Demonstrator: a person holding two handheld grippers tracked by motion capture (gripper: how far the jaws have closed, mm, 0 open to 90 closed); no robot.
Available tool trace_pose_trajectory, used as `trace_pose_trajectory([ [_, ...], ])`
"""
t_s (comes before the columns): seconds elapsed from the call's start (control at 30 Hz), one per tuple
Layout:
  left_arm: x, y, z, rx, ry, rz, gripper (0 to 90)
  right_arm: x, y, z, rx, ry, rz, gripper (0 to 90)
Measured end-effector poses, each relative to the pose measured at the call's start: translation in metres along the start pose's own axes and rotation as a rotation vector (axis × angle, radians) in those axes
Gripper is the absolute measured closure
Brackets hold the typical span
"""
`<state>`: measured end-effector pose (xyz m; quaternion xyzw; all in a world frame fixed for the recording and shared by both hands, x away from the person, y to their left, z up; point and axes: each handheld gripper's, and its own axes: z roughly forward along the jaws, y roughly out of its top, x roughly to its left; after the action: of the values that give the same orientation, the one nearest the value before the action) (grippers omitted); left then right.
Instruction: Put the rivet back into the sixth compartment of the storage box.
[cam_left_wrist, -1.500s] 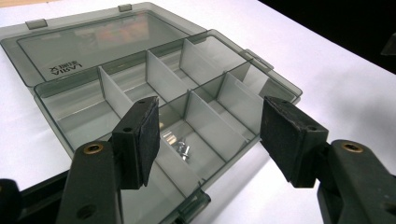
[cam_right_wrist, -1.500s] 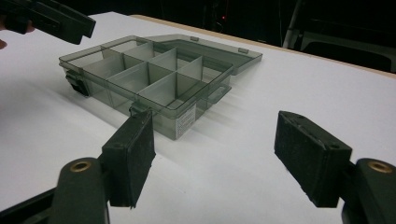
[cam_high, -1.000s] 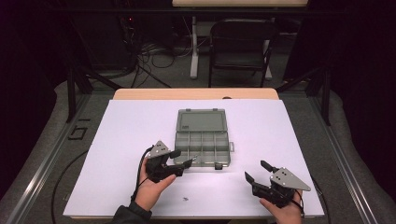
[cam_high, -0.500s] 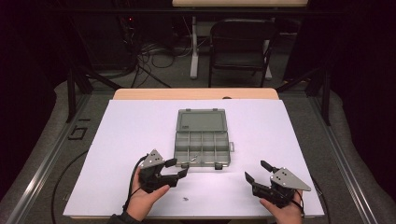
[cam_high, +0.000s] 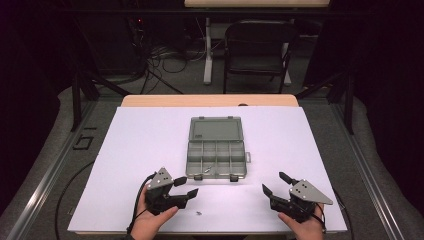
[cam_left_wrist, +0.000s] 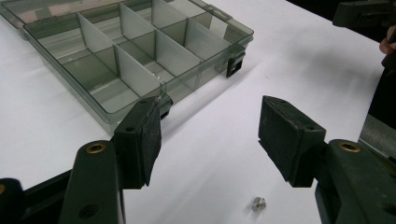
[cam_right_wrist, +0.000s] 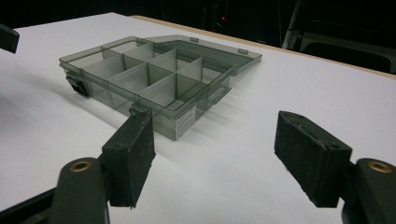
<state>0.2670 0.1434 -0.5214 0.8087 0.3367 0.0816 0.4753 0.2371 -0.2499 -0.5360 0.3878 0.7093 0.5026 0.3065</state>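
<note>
Small screw (cam_left_wrist: 258, 203) on white table (cam_high: 150, 145), between open left tongs (cam_left_wrist: 210, 135), right tongs (cam_right_wrist: 224, 154) open, empty.

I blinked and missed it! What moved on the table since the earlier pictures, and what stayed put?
The left gripper moved back from the front edge of the compartment box, toward the person and the small screw on the white table. Its jaws are open with nothing between them. The right gripper, also open, stayed where it was. The box, lid open, and the screw did not move.
</note>
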Motion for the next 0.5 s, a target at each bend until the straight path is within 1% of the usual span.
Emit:
trace_pose_trajectory([
  [0.03,0.0,-0.001,0.0,0.005,0.0,0.008,39.6,0.0,0.0,0.0,0.0,0.0,0.0,28.6],
  [0.07,-0.001,-0.002,0.0,0.005,-0.001,0.0,39.7,0.0,0.0,0.0,0.0,0.0,-0.001,28.5],
  [0.1,-0.002,-0.003,0.0,0.015,-0.003,-0.001,40.0,0.0,0.0,0.0,0.0,0.0,0.0,28.6],
  [0.13,-0.002,-0.005,0.0,0.018,-0.005,0.007,40.3,0.0,0.0,0.0,0.001,0.0,-0.001,28.6],
  [0.27,-0.004,-0.008,-0.001,0.03,-0.002,0.017,41.5,0.0,0.0,0.0,0.001,0.0,-0.001,28.6],
  [0.37,-0.005,-0.011,-0.001,0.034,-0.013,0.021,43.2,0.0,0.0,0.0,0.001,-0.002,0.001,28.5],
  [0.43,-0.005,-0.013,0.0,0.051,-0.019,0.019,45.3,0.0,0.0,0.0,0.004,-0.001,0.002,28.6],
  [0.5,-0.006,-0.014,0.002,0.068,-0.034,0.023,47.6,0.0,0.0,0.0,0.005,0.001,0.002,28.6],
])
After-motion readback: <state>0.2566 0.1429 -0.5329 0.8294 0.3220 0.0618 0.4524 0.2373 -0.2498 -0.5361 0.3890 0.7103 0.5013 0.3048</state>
